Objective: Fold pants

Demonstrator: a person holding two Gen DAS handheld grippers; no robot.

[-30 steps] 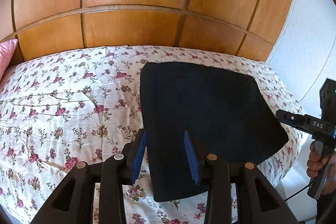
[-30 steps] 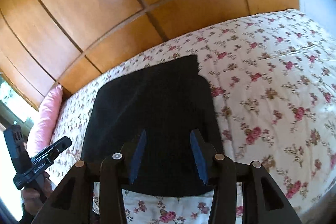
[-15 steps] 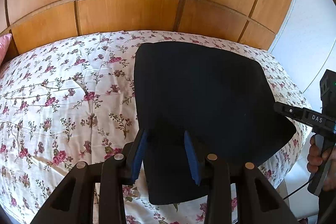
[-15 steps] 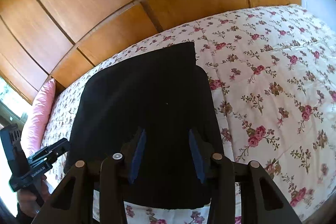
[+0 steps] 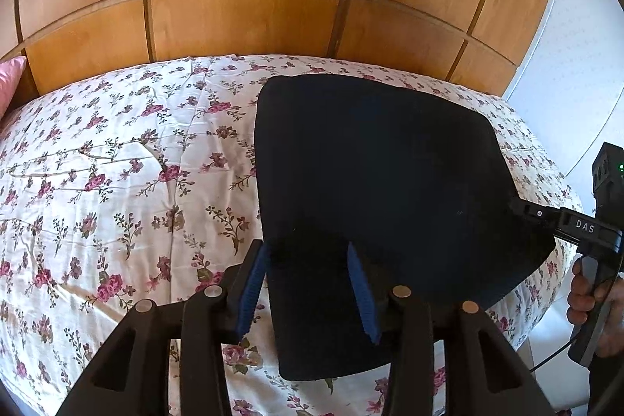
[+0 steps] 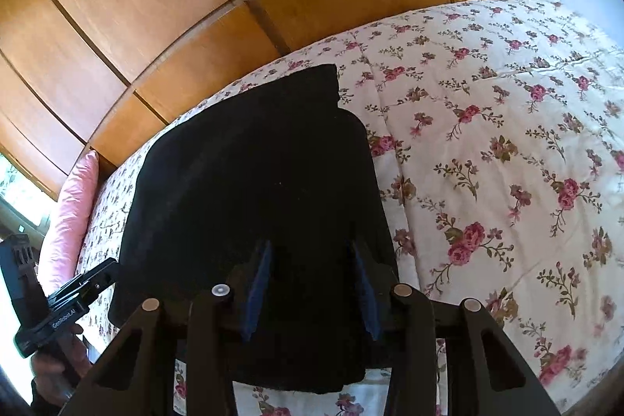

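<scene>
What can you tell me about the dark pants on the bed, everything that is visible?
The pants are very dark, navy or black, of soft matte cloth, already folded into a flat, roughly rectangular bundle with rounded corners. They lie on the flowered bedspread near its front edge. In the right wrist view a second layer shows at the far end. No seams or pockets can be made out. The left gripper, jaws opening, and the right gripper frame the near edge; contact cannot be told.

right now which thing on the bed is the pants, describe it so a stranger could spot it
Start at the bed's floral bedspread below the wooden panels. The pants lie flat on it: a folded slab, the only plain dark thing on the flowered cloth.
</scene>
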